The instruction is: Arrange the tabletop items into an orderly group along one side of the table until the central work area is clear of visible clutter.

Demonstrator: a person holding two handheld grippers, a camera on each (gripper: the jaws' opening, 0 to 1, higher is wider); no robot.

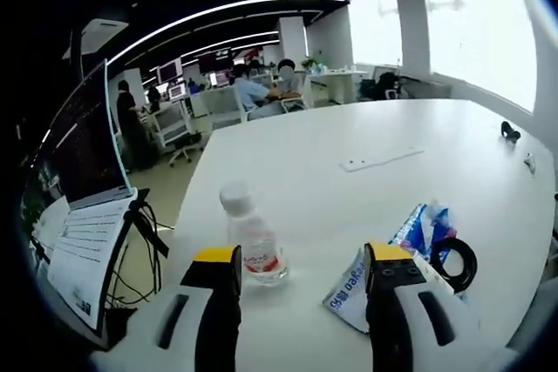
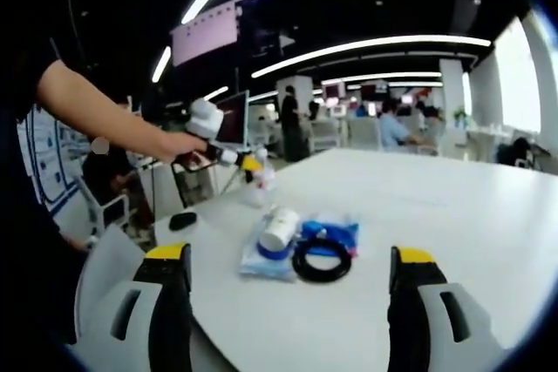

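White office table (image 1: 349,128), open-plan desks and ceiling strips behind. Mostly bare across the far half, save for a flat white strip (image 1: 381,160) toward 1 o'clock and a small dark object (image 1: 510,132) near the edge at 2 o'clock in the left gripper view.

Left gripper (image 1: 305,280) spread wide, empty; clear water bottle (image 1: 253,246) upright just ahead, close by the 7 o'clock jaw, not pinched.

Right gripper (image 2: 292,289) likewise spread, holding nothing. Dead ahead at 12 o'clock, a loose heap: white roll (image 2: 279,226) on blue packets (image 2: 330,233), black cable ring (image 2: 321,260) lying against them. Small black object (image 2: 181,220) at 10 o'clock by the table edge.

Judged early: items near one side but jumbled, not lined up; bottle, heap and far stragglers all left to gather.
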